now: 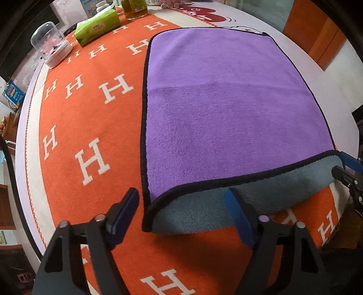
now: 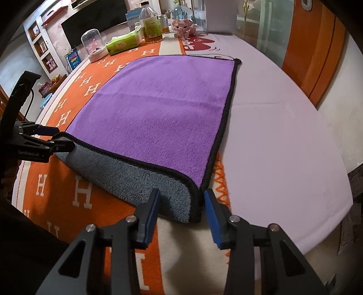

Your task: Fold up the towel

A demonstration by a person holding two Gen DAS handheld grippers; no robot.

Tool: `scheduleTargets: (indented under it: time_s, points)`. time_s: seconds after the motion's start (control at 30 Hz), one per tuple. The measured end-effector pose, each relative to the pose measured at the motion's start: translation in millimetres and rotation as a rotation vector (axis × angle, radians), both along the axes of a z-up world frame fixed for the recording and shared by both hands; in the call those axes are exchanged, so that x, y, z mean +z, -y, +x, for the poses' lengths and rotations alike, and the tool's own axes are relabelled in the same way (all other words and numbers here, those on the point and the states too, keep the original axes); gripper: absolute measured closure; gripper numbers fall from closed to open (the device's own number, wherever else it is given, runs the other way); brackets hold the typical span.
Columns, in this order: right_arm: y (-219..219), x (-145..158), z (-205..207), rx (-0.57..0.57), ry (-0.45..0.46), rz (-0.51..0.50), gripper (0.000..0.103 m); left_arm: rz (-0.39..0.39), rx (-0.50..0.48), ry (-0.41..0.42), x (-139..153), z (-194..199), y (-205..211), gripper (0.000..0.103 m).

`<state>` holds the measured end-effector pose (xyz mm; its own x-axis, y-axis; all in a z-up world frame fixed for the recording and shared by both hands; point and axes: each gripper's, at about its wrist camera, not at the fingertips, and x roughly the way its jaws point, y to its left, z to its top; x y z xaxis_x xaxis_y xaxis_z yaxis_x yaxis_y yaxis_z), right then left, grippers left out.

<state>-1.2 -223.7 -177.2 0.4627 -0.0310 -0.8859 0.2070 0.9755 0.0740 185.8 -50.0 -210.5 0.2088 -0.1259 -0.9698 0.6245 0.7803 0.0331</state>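
From your left wrist, the purple plush towel with black piping and a grey underside (image 1: pixel 226 109) lies flat on the surface (image 1: pixel 74 127), half on its orange cloth with white H letters and half on the pale lilac cloth. Its near edge is curled up, so a grey band shows along the front. Your left tongs (image 1: pixel 183 215) stand wide apart, low over the surface, straddling the near-left corner: one blue pad lies on the grey band, the other is off the cloth over the orange. At the far right edge your right tongs (image 1: pixel 349 172) reach the near-right corner; whether they pinch it cannot be told from here. Far left stands a clear plastic dome on a white base (image 1: pixel 51 44) with small pink items inside, next to a green tissue pack (image 1: pixel 97 29) and a glass jar of amber liquid (image 1: pixel 133 9).

From your right wrist, the same towel (image 2: pixel 163 113) spreads away from you, its grey fold nearest. Your right tongs (image 2: pixel 181 213) are spread, one pad on each side of the near-right corner, angled down at it without pressing. At left, your left tongs (image 2: pixel 56 138) sit at the other corner. The dome (image 2: pixel 94 44), tissue pack (image 2: pixel 124 43) and jar (image 2: pixel 152 25) line the far edge.
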Motion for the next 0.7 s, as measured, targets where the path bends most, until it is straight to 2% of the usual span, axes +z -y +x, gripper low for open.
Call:
scheduleTargets:
  time_s: [0.13,0.27,0.5,0.63,0.7]
  points:
    - [0,2,-1,0.003,0.002,0.002,0.066,-0.003,-0.006,-0.001,2,-4,1,0.043]
    - [-2,2,-3,0.015,0.002,0.006,0.07,-0.01,-0.001,-0.006,3,-5,-2,0.059]
    - [-3,1,-4,0.018,-0.01,0.005,0.085,-0.022,-0.003,-0.026,4,-7,-5,0.085]
    - [-1,-1,-3,0.014,-0.023,0.002,0.097,-0.033,0.014,-0.035,5,-3,-9,0.092]
    - [-1,0,-2,0.016,-0.025,0.005,0.098,-0.049,0.028,-0.049,5,-1,-13,0.095]
